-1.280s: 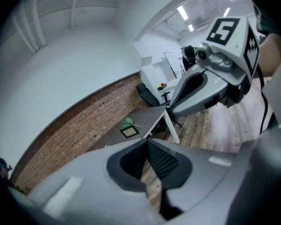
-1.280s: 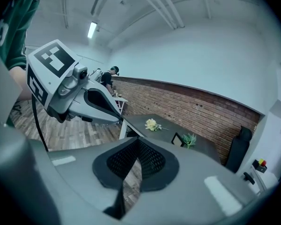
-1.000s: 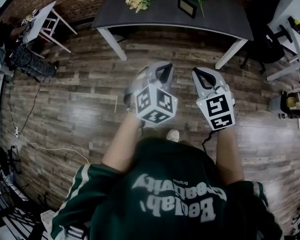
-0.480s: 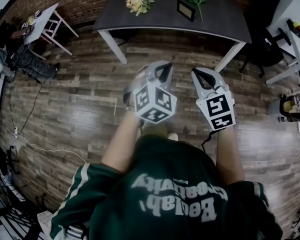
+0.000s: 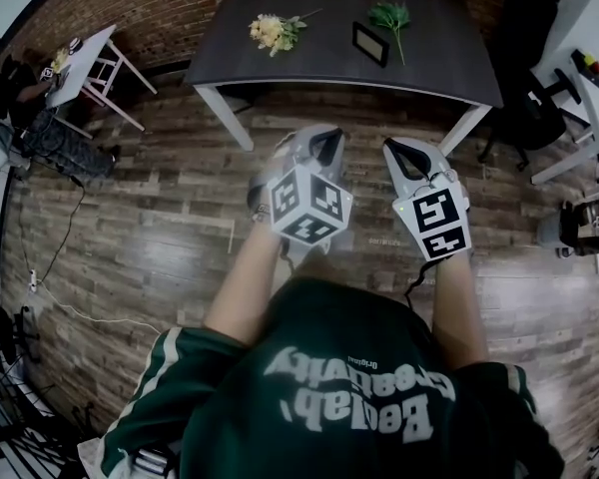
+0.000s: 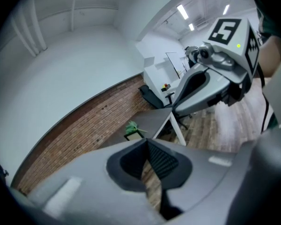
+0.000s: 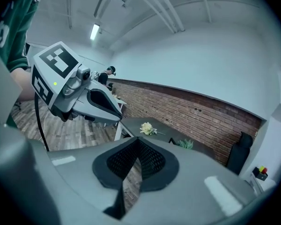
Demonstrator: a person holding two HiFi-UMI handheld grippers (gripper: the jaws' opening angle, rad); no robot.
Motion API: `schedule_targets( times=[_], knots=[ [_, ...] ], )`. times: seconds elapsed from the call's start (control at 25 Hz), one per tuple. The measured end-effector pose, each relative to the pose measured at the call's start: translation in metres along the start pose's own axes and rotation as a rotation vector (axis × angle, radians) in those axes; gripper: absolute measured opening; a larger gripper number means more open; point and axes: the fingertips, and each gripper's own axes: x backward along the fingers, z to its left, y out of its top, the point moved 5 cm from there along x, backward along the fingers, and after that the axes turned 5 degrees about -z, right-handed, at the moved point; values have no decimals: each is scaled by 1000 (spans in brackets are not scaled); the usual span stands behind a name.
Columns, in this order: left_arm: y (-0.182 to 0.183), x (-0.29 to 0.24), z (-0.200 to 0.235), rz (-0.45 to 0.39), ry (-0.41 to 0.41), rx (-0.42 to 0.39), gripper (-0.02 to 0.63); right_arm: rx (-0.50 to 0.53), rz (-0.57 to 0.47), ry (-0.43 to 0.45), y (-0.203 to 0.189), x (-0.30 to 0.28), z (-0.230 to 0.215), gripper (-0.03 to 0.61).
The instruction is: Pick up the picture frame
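The picture frame [image 5: 370, 43], small and dark, lies on the dark table [image 5: 439, 53] at the top of the head view, between a bunch of yellow flowers [image 5: 275, 30] and a green sprig [image 5: 391, 15]. Both grippers hang over the wood floor, short of the table's near edge. My left gripper [image 5: 324, 134] and right gripper [image 5: 395, 147] are side by side, each shut with nothing in it. The left gripper view shows the frame [image 6: 133, 134] far beyond the shut left gripper [image 6: 147, 140]. In the right gripper view, the flowers [image 7: 146, 128] and sprig [image 7: 186, 144] show past the right gripper [image 7: 138, 139].
A white side table [image 5: 90, 43] and a seated person [image 5: 10, 83] are at the far left. A black office chair [image 5: 527, 98] stands right of the table, with equipment [image 5: 579, 213] on the floor at the right edge. Cables [image 5: 40, 272] trail along the left.
The table and its objects have slid lower in the head view, nearer to me. Both grippers have moved forward together toward the table, still shut.
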Motion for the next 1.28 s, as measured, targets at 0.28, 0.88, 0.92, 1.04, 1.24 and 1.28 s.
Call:
schedule_targets(
  times=[0.28,0.88,0.92,1.04,1.24,1.28],
  knots=[
    [0,-59,42,0,-5,-14,3,-6,18,-7,-7,-49,-47,6],
    [-1,-198,148,-22,-77,-32,3,-72,54,-58,-5,-168,-165,6],
    [-3,-205,153,-20,-84,-33,3,-78,58,-64,-6,-176,-172,6],
    [-10,-223,170,-14,-98,-38,3,-83,68,-69,-7,-201,-186,6],
    [-21,-249,191,-13,-119,-31,3,-85,81,-56,-7,-237,-198,6],
    [-23,-254,195,-16,-125,-30,5,-85,83,-55,-6,-244,-201,6]
  ],
)
